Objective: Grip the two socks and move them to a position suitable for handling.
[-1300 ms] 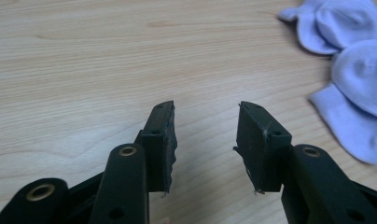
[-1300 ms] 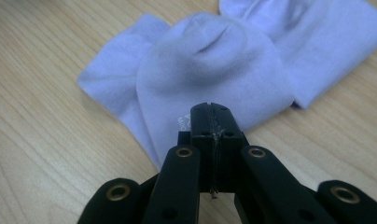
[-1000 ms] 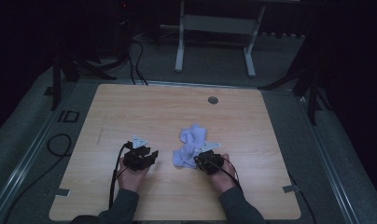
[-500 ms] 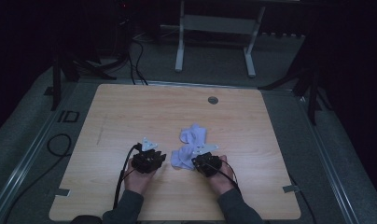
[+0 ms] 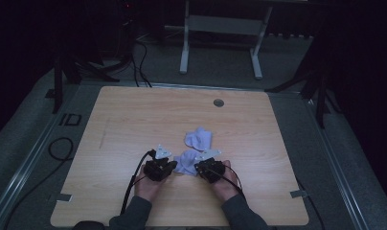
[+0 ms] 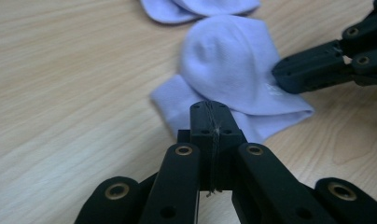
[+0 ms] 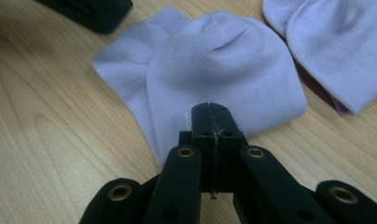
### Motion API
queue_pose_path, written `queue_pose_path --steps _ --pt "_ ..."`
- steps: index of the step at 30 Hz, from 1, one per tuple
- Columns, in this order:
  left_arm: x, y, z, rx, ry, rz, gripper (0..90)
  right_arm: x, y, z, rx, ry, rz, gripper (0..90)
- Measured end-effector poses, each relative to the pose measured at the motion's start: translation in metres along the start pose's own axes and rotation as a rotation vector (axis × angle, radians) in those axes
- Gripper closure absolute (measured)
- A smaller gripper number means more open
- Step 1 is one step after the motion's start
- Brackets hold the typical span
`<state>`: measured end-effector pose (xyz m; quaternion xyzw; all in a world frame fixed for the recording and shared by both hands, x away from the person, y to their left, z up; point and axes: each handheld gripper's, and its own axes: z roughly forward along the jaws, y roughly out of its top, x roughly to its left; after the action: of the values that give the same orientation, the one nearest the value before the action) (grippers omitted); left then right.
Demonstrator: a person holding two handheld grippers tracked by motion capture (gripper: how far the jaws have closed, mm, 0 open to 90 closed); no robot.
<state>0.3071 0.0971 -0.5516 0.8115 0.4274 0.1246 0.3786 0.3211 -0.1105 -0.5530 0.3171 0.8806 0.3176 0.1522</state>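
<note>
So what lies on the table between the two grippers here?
A folded pale lilac sock lies between the left gripper and the right gripper, as the high view shows. Both gripper views show shut jaws at its edges; whether they pinch cloth is unclear.

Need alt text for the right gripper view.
The right claw, jaws shut, meets the near edge of a folded pale lilac sock on a wooden table. A second sock lies at upper right; the other claw's black tip shows upper left.

We see a light wooden table [image 5: 134, 124] with a small round grey grommet [image 5: 219, 102] near its far edge. Two pale lilac folded socks lie on it: one [image 5: 198, 138] mid-table, another [image 5: 186, 162] just beside it, nearer us.
</note>
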Motion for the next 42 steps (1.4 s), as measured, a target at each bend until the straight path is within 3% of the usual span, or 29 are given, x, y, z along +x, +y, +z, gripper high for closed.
queue_pose_path --steps 5,14,20,30,35,42 --pt "-0.006 -0.002 0.010 0.039 0.010 0.020 89.7 0.000 0.000 0.000 0.000 -0.001 -0.001 90.0" --pt "-0.007 -0.003 0.008 0.047 0.040 0.046 90.0 -0.001 -0.001 -0.003 0.018 -0.022 -0.023 90.0" --pt "-0.008 -0.004 0.008 0.042 0.040 0.043 90.0 -0.006 -0.002 -0.005 0.029 -0.008 0.000 89.7" --pt "-0.009 -0.004 0.008 0.036 0.045 0.034 89.9 0.001 0.026 -0.012 -0.014 0.005 -0.016 85.3" --pt "-0.008 -0.005 0.008 0.030 0.042 0.026 89.9 0.006 0.043 -0.005 -0.022 0.035 -0.028 84.7" --pt "-0.008 -0.006 0.008 0.024 0.042 0.019 89.9 0.011 0.047 0.020 0.037 0.074 -0.018 82.1"
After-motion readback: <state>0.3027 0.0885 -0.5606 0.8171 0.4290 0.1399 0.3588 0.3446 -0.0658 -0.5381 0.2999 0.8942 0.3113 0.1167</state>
